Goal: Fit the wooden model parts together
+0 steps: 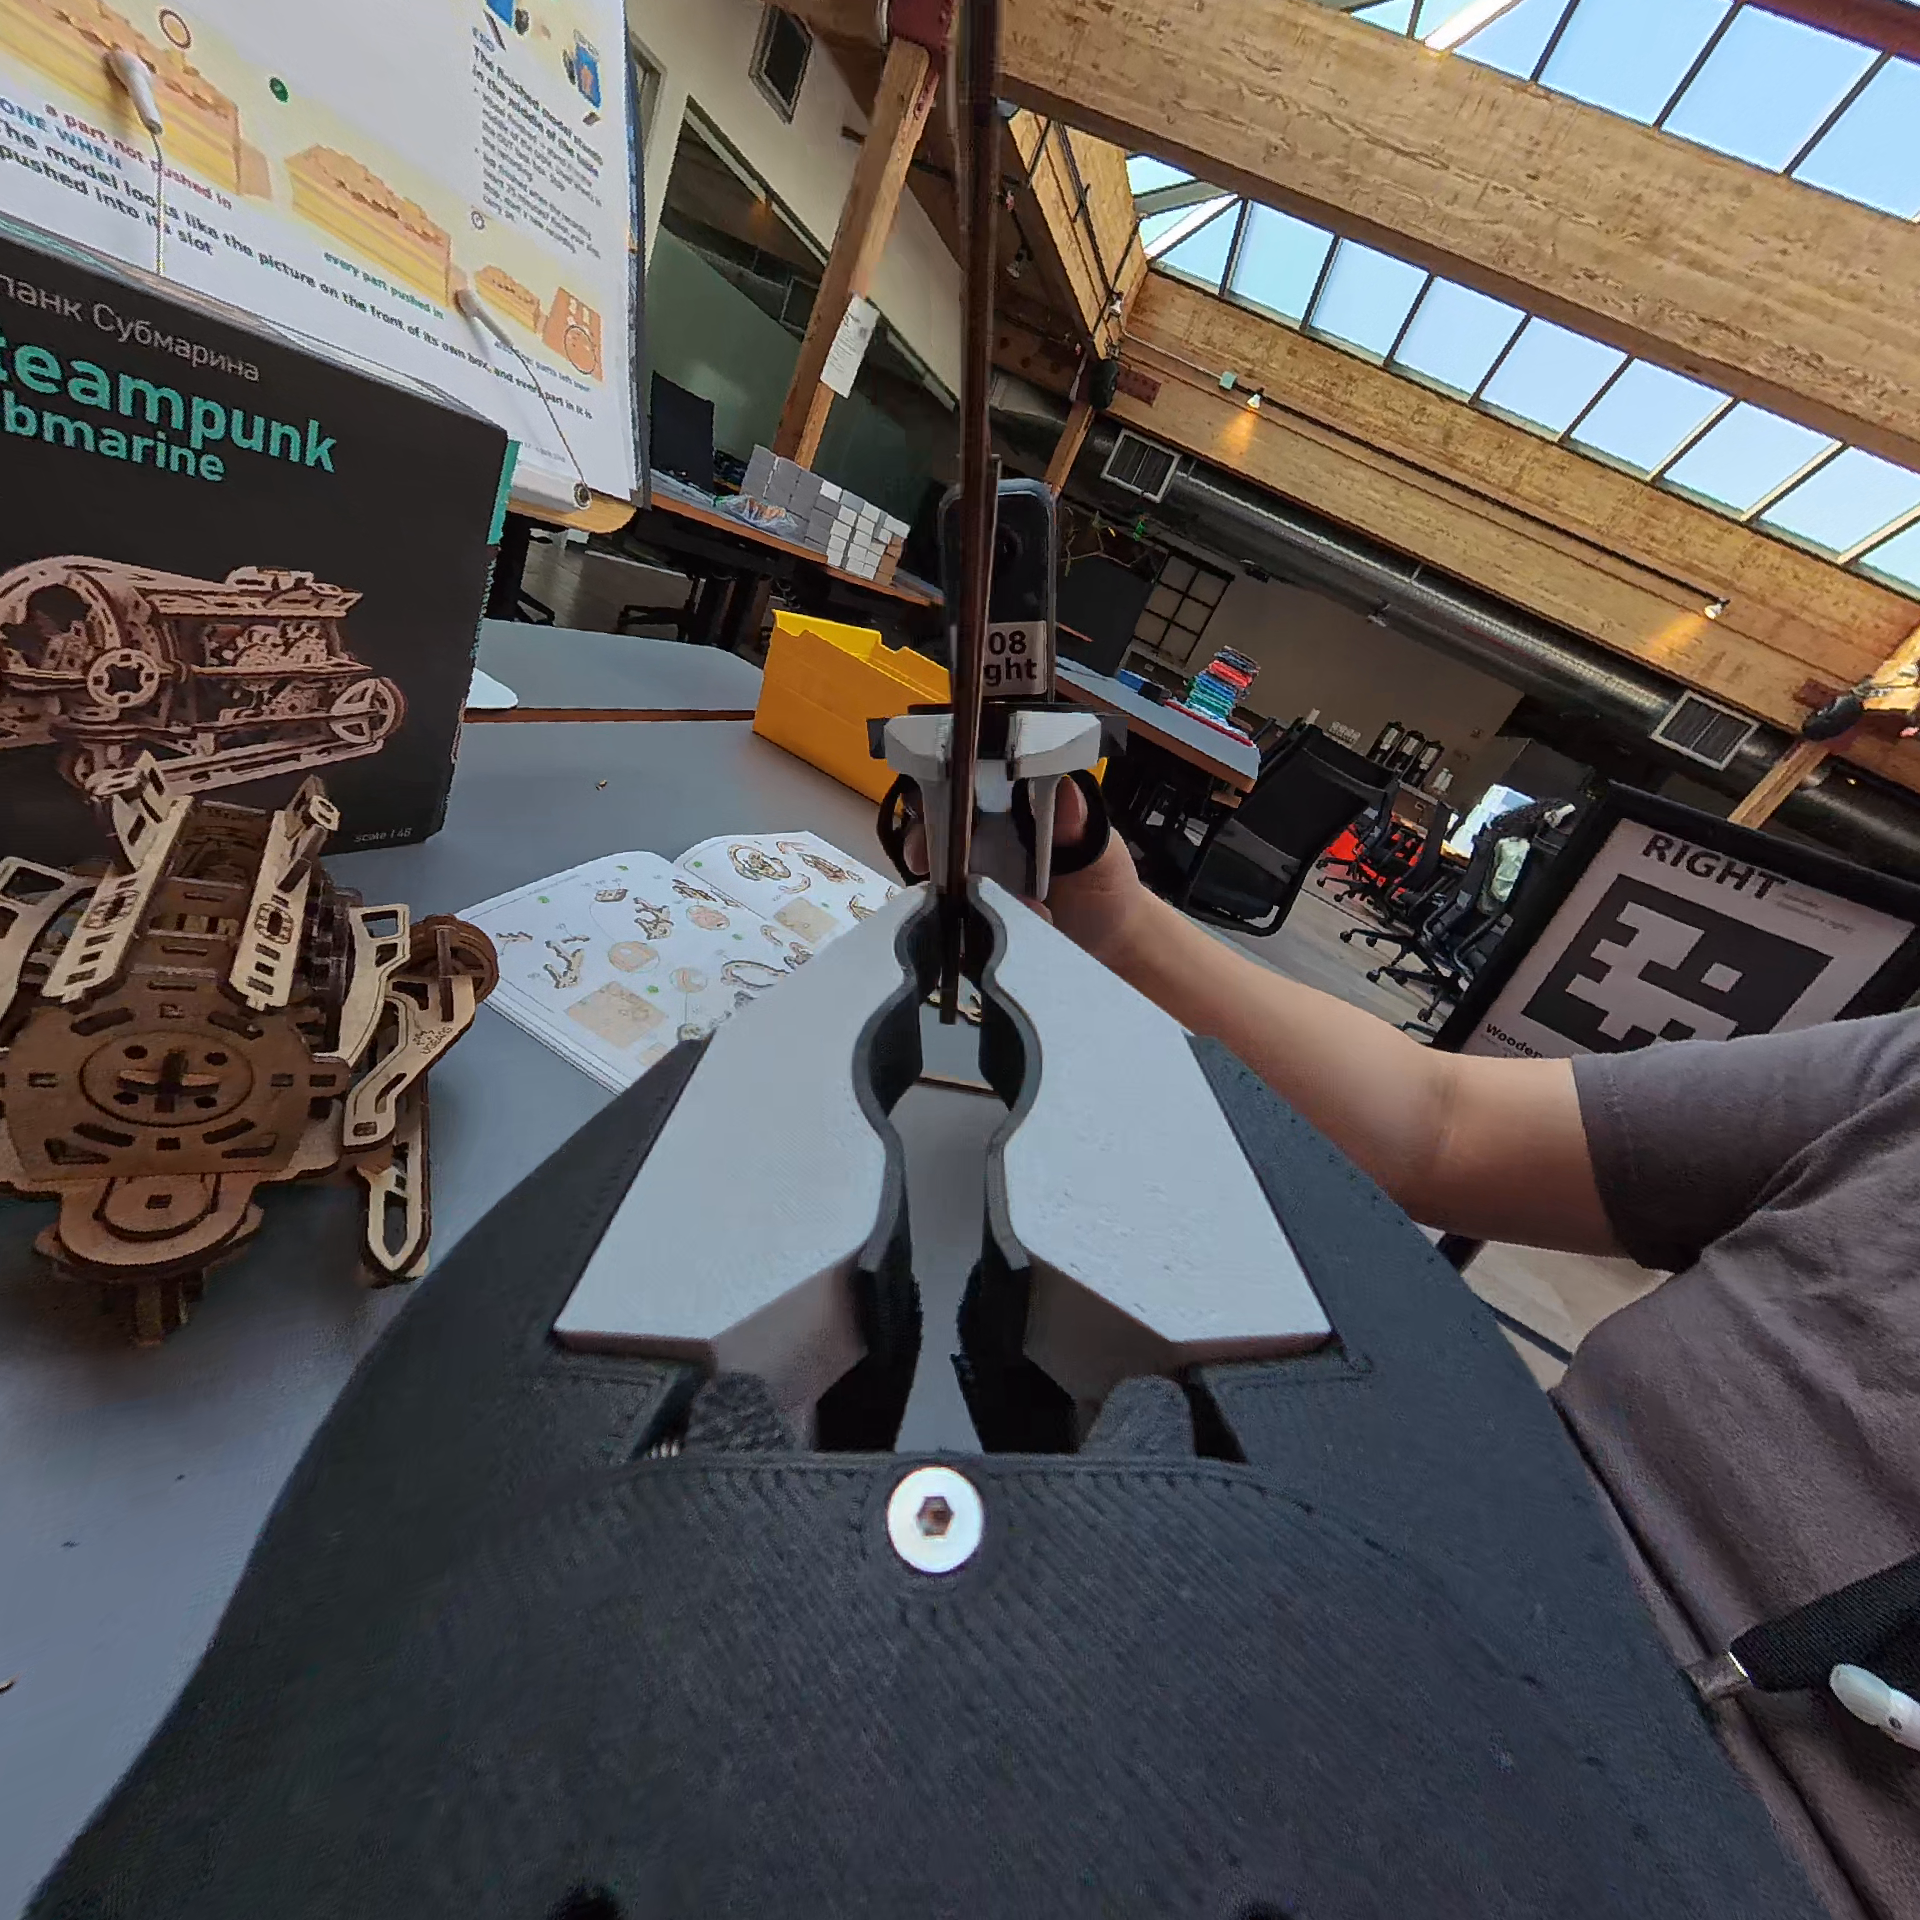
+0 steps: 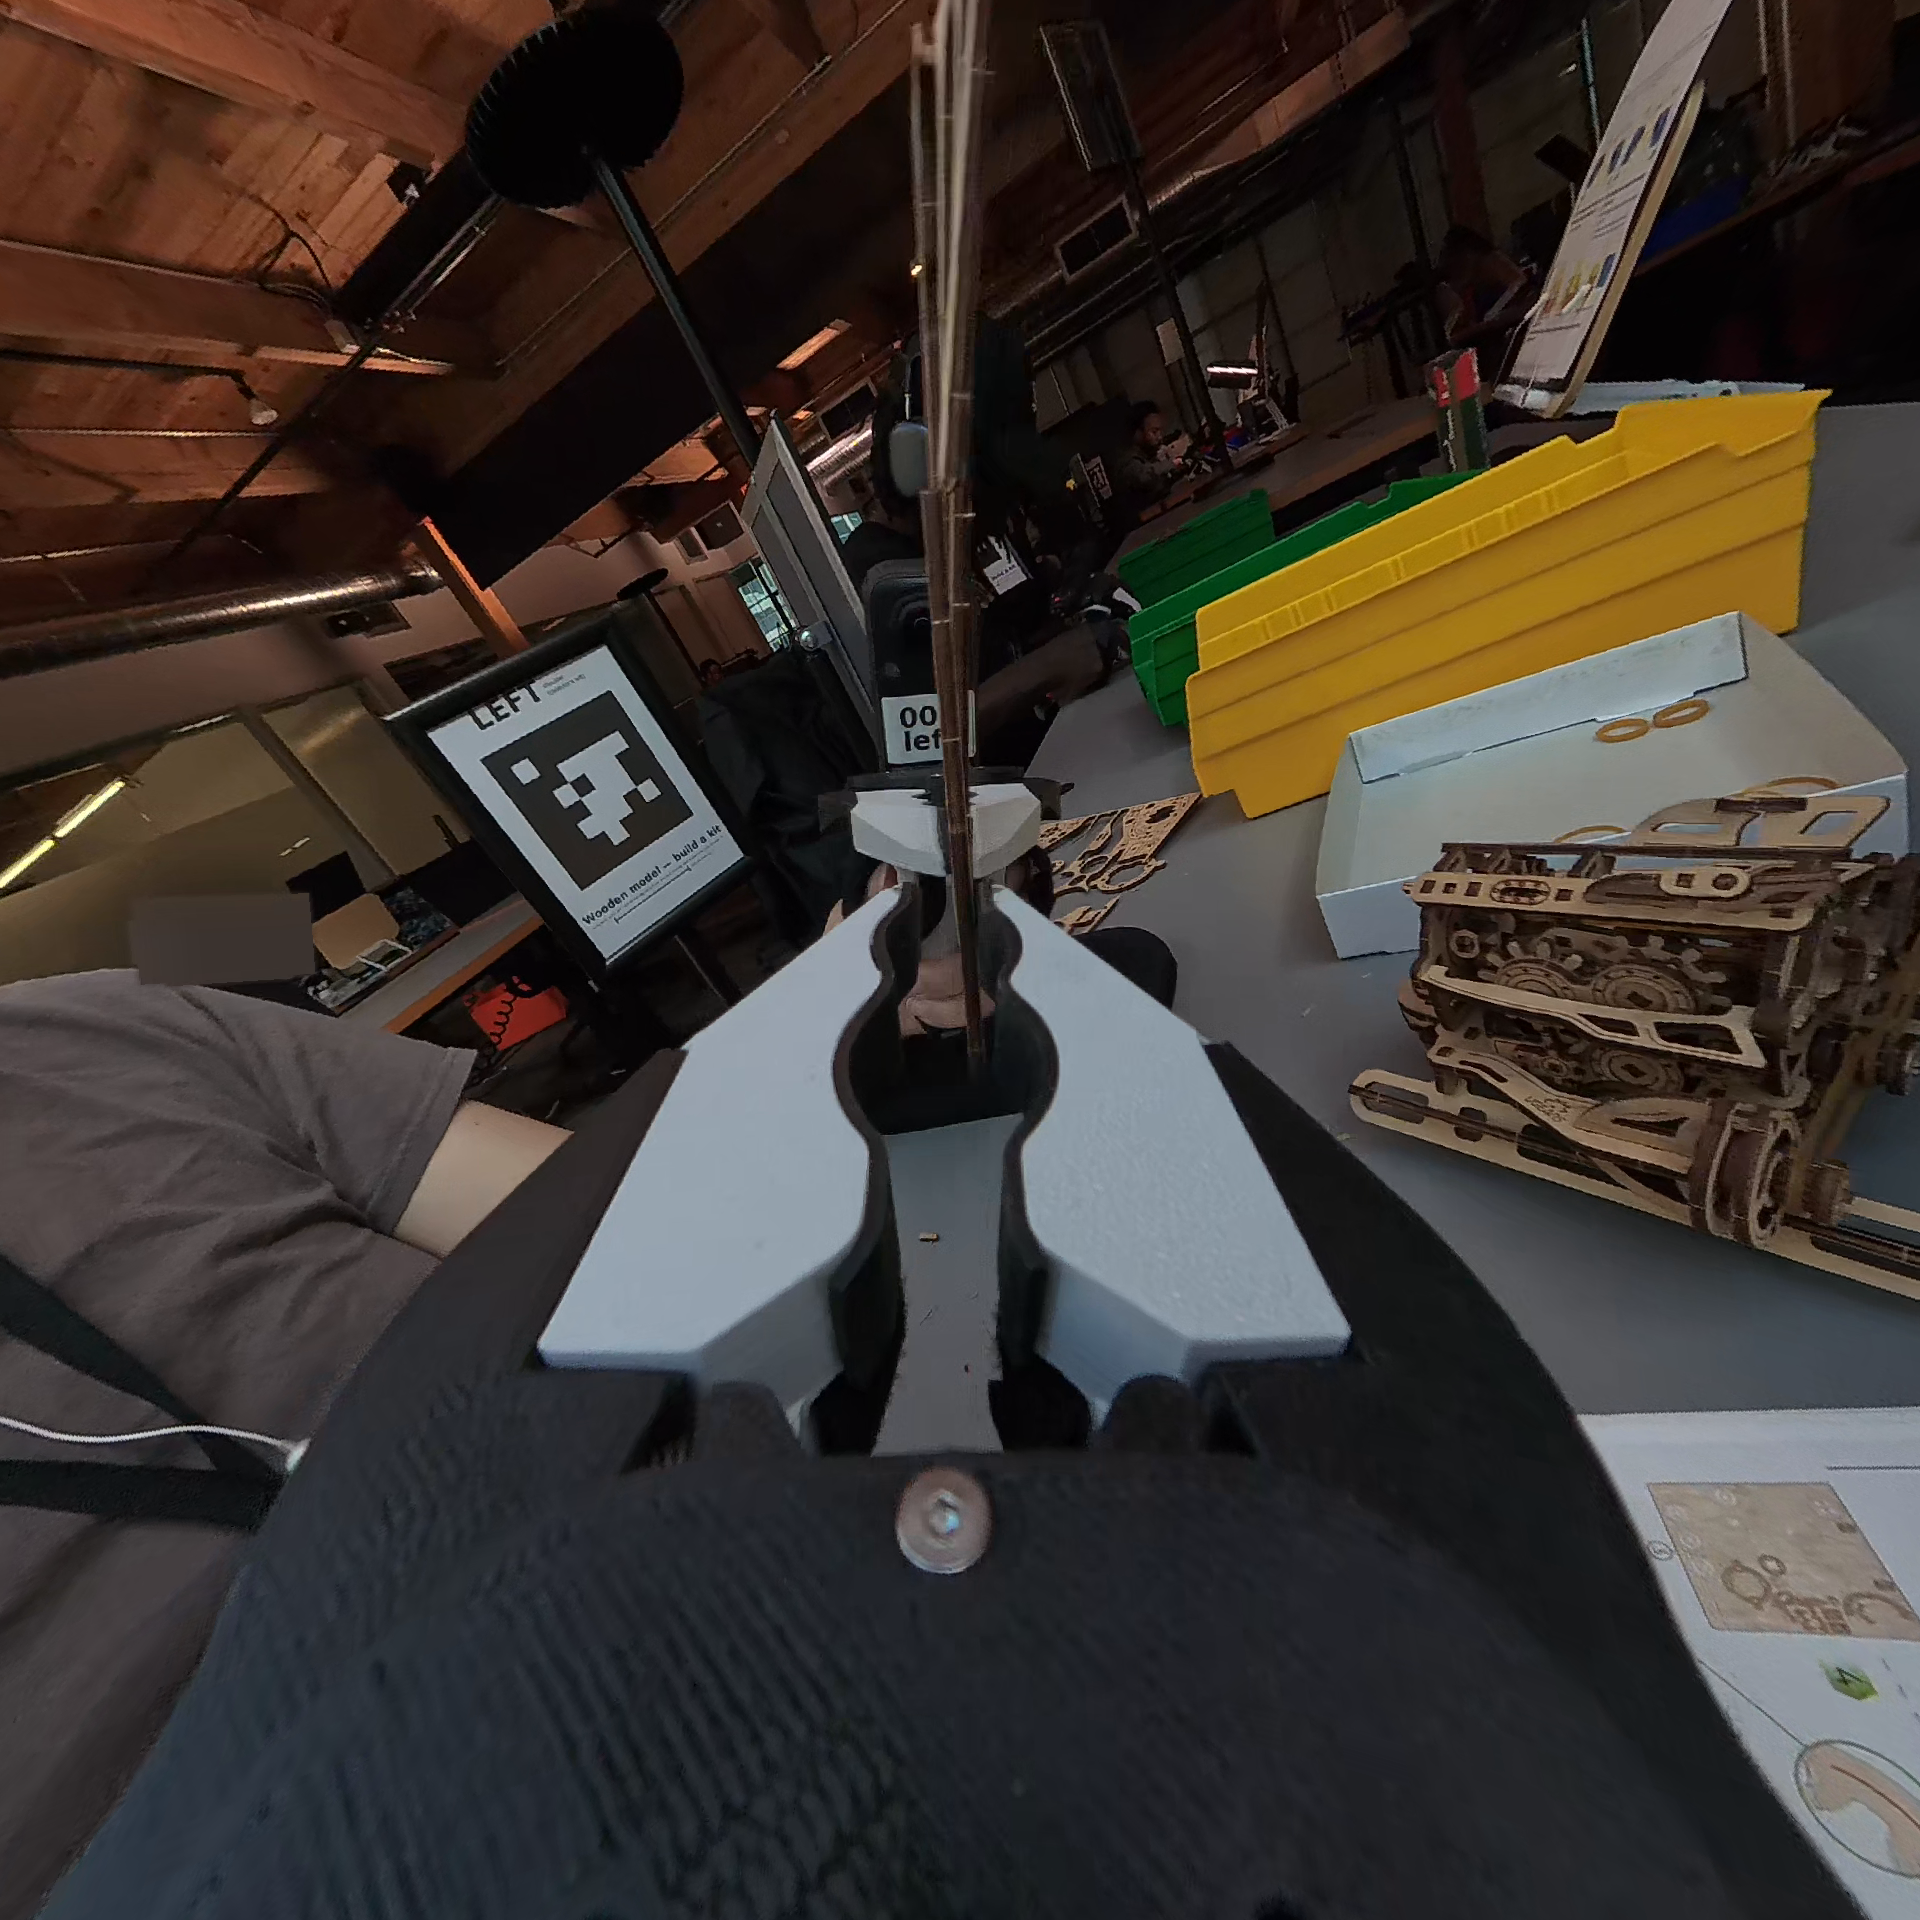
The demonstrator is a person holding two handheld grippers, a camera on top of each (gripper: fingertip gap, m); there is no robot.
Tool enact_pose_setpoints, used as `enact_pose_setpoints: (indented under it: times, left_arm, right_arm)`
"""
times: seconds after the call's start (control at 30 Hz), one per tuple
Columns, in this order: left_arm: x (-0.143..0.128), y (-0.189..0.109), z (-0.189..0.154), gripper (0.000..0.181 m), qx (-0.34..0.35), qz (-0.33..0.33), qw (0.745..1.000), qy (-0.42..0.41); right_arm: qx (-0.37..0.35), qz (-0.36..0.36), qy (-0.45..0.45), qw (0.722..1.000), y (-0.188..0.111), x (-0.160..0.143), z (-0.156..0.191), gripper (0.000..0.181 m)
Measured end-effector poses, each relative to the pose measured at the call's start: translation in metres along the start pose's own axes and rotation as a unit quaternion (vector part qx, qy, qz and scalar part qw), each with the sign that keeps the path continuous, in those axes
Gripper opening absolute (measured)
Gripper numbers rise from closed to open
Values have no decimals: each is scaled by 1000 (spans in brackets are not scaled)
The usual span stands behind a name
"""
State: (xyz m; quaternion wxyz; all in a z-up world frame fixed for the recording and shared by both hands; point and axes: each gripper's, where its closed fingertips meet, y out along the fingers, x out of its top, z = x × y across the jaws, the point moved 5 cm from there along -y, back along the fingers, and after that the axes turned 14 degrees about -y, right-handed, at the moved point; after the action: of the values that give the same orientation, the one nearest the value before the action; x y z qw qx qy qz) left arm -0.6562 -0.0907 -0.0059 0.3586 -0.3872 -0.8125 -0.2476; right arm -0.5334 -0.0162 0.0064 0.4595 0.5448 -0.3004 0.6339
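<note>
From your left gripper (image 1: 948, 935), you look along its two pale fingers (image 1: 769, 1132). They are squeezed tight on the bottom edge of a thin wooden sheet (image 1: 975, 416). You see the sheet edge-on, and it stands straight up, past the top of the view. Across from you, your right gripper (image 1: 992, 800) pinches the same sheet on its far side, with your hand (image 1: 1070, 883) wrapped round it. On the grey table (image 1: 623, 790) to the left sits the half-built model (image 1: 208, 1039), well apart from the sheet. Behind it stands a dark box (image 1: 239, 540). An open booklet (image 1: 675, 935) lies near the middle, and a yellow bin (image 1: 842, 696) sits farther back.

From your right gripper (image 2: 956, 956), the fingers (image 2: 1132, 1143) are clamped on the sheet (image 2: 951, 499) too. Your left gripper (image 2: 940, 826) faces you, holding the other side. The model (image 2: 1662, 1018) lies on the table (image 2: 1299, 1195) to the right. Behind it are a white tray (image 2: 1558, 727), the bin (image 2: 1507, 623) and a green bin (image 2: 1195, 582).
</note>
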Motion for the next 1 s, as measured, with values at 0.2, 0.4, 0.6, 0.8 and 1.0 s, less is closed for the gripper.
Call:
enact_pose_setpoints:
  times: [0.2,0.4,0.6,0.8,1.0]
  left_arm:
    - [8,-13,9,0,25,-35,998,-34]
    - [18,-25,4,0,-1,-74,996,-44]
    - [37,-32,-14,0,-35,-113,993,-25]
    - [60,-30,-28,0,18,-120,991,63]
    - [44,-36,-13,0,7,-158,987,40]
  right_arm:
    - [-105,-43,-69,991,-35,20,-17,24]
    - [-202,-111,-169,958,-79,54,-10,24]
    - [-332,-46,-339,879,-116,62,12,23]
    - [-433,63,-473,765,-152,16,39,22]
    - [-399,86,-507,759,-148,-8,75,23]
